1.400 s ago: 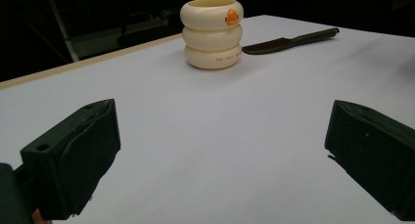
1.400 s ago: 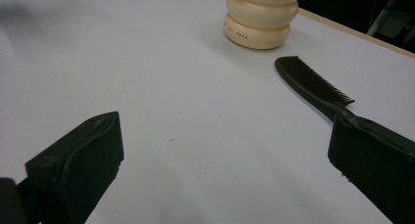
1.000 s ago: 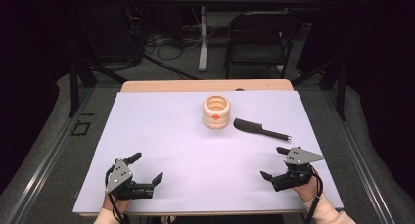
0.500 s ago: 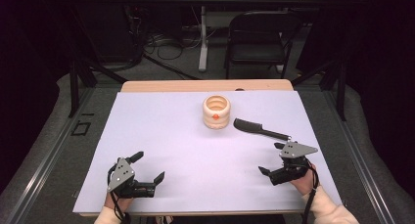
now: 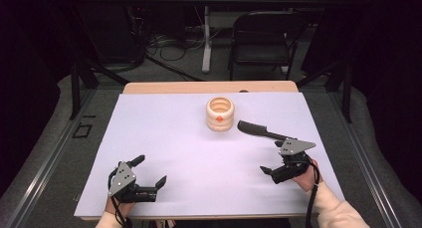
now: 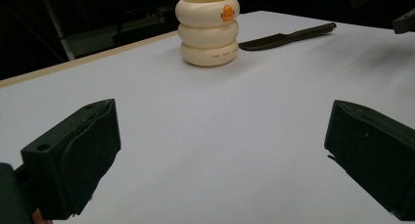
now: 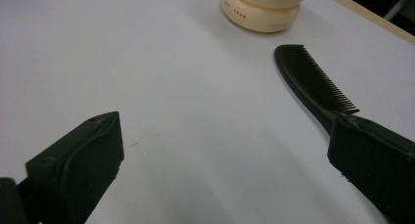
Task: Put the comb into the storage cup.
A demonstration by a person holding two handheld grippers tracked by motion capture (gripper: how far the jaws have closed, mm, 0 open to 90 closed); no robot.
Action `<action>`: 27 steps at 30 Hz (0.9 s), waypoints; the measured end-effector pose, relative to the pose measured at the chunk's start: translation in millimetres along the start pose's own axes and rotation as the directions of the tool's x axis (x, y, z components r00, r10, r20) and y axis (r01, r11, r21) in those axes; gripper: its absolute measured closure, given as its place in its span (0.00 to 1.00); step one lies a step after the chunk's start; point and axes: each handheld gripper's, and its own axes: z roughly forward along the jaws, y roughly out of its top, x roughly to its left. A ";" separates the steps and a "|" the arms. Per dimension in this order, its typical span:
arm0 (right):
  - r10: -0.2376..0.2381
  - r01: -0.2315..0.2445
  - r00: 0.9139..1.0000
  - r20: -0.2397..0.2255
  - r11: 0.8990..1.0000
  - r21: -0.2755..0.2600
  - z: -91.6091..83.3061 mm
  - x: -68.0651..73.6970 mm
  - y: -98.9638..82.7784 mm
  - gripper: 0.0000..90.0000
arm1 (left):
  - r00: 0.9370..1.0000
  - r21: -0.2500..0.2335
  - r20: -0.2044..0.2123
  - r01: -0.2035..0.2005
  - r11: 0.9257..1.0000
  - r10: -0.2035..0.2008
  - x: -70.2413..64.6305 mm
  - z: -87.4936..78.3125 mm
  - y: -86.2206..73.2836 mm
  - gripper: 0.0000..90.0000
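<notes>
Nothing gripped yet: the black plastic comb lies flat on the white-covered bench beside the cream ribbed cup, right claw gaping close by, left claw gaping, idle.

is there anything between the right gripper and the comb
Nothing visible stands in the way. The right gripper is open just short of the comb, whose handle end runs behind one of its jaws in the right gripper view. Only bare white table cover lies between them. The cream cup stands beyond the comb's far end.
</notes>
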 end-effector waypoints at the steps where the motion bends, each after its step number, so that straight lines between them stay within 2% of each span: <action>1: -0.002 0.002 1.000 -0.002 1.000 0.005 0.5 -0.7 0.4 0.00 | 1.000 -0.001 0.000 0.000 1.000 0.000 -0.1 0.5 -0.1 0.00; 15: -0.022 0.021 1.000 0.006 0.998 0.061 4.9 -12.4 3.6 0.00 | 1.000 0.020 0.008 -0.014 1.000 0.014 -0.6 4.4 0.9 0.00; 27: -0.033 0.031 0.999 0.021 0.994 0.103 11.6 -25.1 7.7 0.00 | 1.000 0.017 0.002 -0.016 1.000 0.016 -1.4 3.0 0.6 0.00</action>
